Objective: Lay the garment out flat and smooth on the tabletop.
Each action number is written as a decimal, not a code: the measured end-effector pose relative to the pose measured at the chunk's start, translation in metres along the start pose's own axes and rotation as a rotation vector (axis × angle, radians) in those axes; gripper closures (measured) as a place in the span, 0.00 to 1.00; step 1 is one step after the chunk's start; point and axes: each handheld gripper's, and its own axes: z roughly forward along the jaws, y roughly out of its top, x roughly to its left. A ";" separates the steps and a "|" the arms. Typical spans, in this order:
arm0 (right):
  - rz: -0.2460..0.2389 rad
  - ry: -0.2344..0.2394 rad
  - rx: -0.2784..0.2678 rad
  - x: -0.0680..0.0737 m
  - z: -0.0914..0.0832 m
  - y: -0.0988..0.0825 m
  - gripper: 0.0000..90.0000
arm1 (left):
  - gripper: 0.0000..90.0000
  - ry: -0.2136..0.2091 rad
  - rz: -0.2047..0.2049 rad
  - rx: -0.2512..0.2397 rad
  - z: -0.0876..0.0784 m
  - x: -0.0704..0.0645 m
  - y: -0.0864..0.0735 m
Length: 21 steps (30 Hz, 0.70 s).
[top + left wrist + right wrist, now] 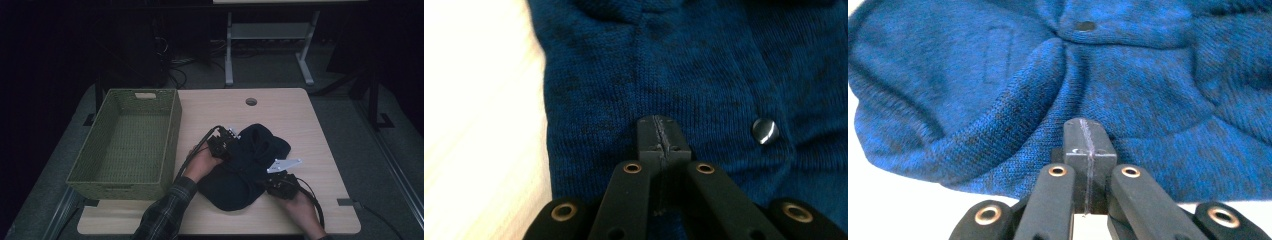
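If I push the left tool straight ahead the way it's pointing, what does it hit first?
Most likely the blue knitted garment: the left tool, jaws shut, points across its fabric, left of a dark button. Contact can't be judged.

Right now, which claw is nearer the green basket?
Left. The left claw sits on the blue sweater's near-basket edge, just right of the green basket. The right claw is on the sweater's far side, farther away.

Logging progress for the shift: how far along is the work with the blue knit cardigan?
Done: nothing shows in the green wicker basket. In hand: the left gripper and right gripper, jaws shut, sit at the bunched blue knit cardigan. Left: whatever handling follows; it still lies on the table.
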 end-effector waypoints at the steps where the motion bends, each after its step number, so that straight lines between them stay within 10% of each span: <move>1: -0.007 -0.013 0.007 -0.001 -0.001 0.000 1.00 | 1.00 -0.002 0.000 0.005 -0.001 0.000 -0.001; 10: -0.003 -0.110 0.042 -0.017 -0.007 0.003 1.00 | 1.00 -0.018 0.001 0.002 -0.009 -0.009 -0.021; 21: 0.012 -0.113 0.054 -0.029 -0.008 0.006 1.00 | 1.00 -0.026 -0.007 -0.061 -0.017 -0.027 -0.050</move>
